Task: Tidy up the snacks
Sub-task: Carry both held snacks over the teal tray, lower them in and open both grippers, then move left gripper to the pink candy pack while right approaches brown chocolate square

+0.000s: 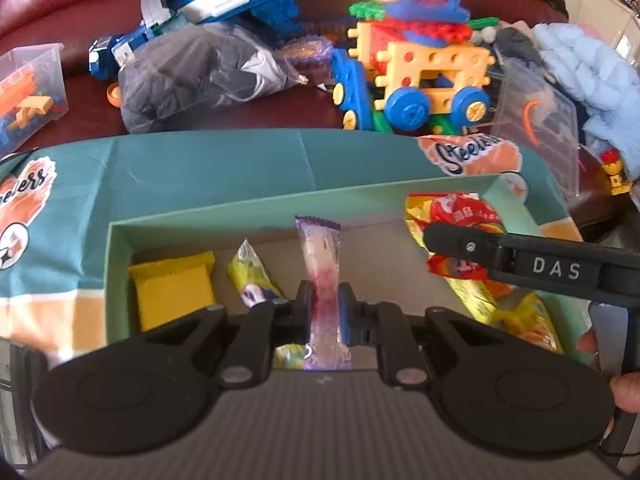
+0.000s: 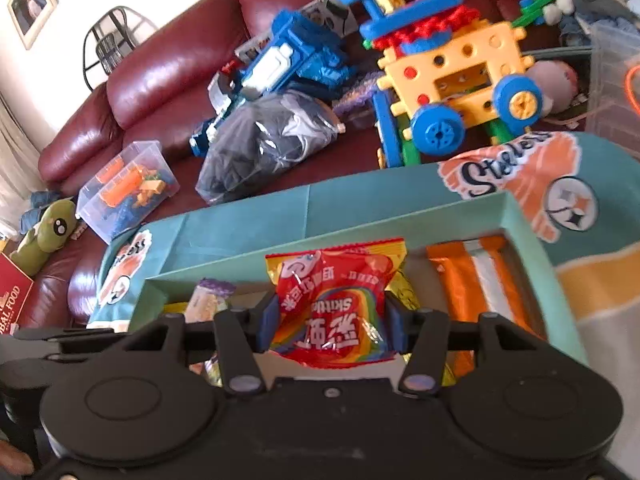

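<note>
left gripper (image 1: 323,312) pinching purple bar (image 1: 320,264) mid box (image 1: 120,256) | right gripper (image 2: 330,326) clamped on Skittles bag (image 2: 334,300), right side | lower both flat, don't stack em

The dark red sofa (image 2: 168,80) is glossy leather, catching bright highlights. The pale green rectangular box (image 1: 120,264) looks like matt cardboard. The red rainbow-printed candy bag (image 2: 336,304) is shiny crinkled film. The blue and yellow toy vehicle (image 2: 460,76) is smooth moulded plastic. The light blue bundle (image 1: 588,68) seems quilted cloth, though blurred.
</note>
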The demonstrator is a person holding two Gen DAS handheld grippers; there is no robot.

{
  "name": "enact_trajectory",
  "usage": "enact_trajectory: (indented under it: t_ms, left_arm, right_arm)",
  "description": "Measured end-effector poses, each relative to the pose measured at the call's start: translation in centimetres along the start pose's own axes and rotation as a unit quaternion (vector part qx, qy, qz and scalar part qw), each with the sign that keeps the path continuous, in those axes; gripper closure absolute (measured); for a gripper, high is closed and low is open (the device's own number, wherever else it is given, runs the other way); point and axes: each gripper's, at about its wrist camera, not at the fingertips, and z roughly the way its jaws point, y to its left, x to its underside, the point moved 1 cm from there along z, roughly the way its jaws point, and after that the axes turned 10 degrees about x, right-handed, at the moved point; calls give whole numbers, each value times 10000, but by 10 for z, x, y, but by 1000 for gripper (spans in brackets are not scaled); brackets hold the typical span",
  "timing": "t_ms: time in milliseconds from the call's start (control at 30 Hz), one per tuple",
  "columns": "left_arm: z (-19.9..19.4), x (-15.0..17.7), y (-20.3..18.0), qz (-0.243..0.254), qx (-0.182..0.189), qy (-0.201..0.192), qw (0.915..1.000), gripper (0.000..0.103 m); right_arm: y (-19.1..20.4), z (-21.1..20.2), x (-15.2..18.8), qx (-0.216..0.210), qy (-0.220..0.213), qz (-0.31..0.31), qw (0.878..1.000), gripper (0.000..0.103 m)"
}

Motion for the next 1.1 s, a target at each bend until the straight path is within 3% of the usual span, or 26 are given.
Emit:
enact_trajectory:
  t_ms: [167,200,233,300,333,467,600,800,1100]
  left_arm:
    - [19,-8,7,-19,-111,24,9999,90]
    - [22,-9,7,-14,-187,-17,9998,83]
    - [22,-8,6,-12,-250,-62,9997,64]
    - [21,-8,4,22,-418,-177,9990,32]
    - [19,-7,2,70,-484,-254,9985,29]
    - [13,-5,-3,49,-458,-267,9986,27]
    - [-3,0,-11,58,-470,-353,9983,8]
    - [-33,17,-30,118,-357,-417,9984,0]
    - [-85,68,-60,229,-140,-406,9988,0]
  right_arm:
    - [5,27,-4,-69,72,-70,9999,47]
    - [5,28,-4,-93,70,-66,9999,44]
    - [5,31,-5,-114,73,-51,9999,42]
    - [5,32,-7,-187,66,19,9998,19]
    - [5,31,-7,-193,8,53,9998,16]
    - [2,20,-7,-145,-123,37,9998,9]
    - [-2,5,-4,-107,-145,108,9998,3]
    - [-6,-30,6,-78,-209,107,9997,0]
    - [-20,-91,49,76,-137,65,9999,0]
